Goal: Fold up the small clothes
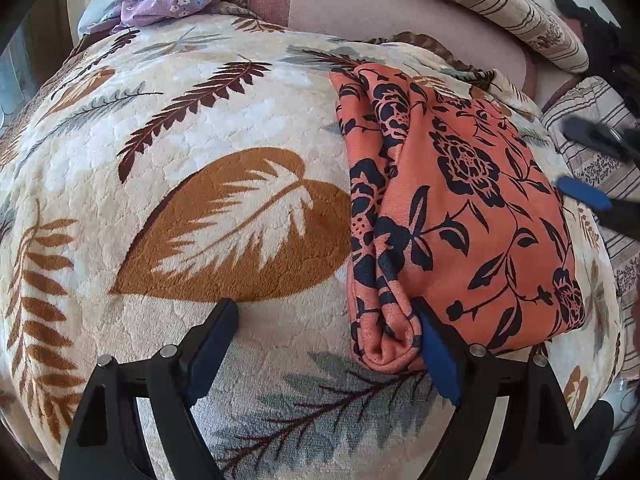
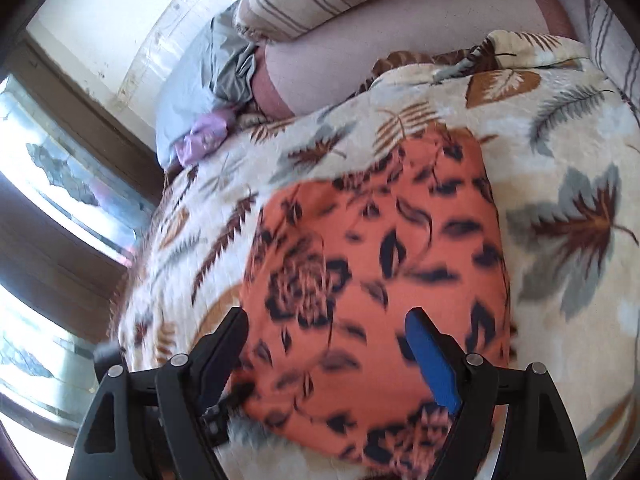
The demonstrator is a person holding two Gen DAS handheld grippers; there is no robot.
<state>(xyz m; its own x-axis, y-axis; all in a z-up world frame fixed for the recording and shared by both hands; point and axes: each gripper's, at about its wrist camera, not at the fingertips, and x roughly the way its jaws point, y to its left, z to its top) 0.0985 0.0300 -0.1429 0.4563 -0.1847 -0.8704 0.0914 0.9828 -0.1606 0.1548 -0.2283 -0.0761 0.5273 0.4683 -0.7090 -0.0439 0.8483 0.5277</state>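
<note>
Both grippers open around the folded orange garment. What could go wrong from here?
1. The left gripper has one finger at the rolled edge of the orange garment; pulling away could snag it and undo the fold.
2. The plush blanket is soft and humped, so the fold may slump.
3. The right gripper hovers over the garment; its view is blurred.

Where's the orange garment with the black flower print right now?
The folded orange black-flowered garment lies on the cream leaf-patterned fleece blanket, right of centre in the left wrist view, its near corner beside the open left gripper's right finger.
</note>
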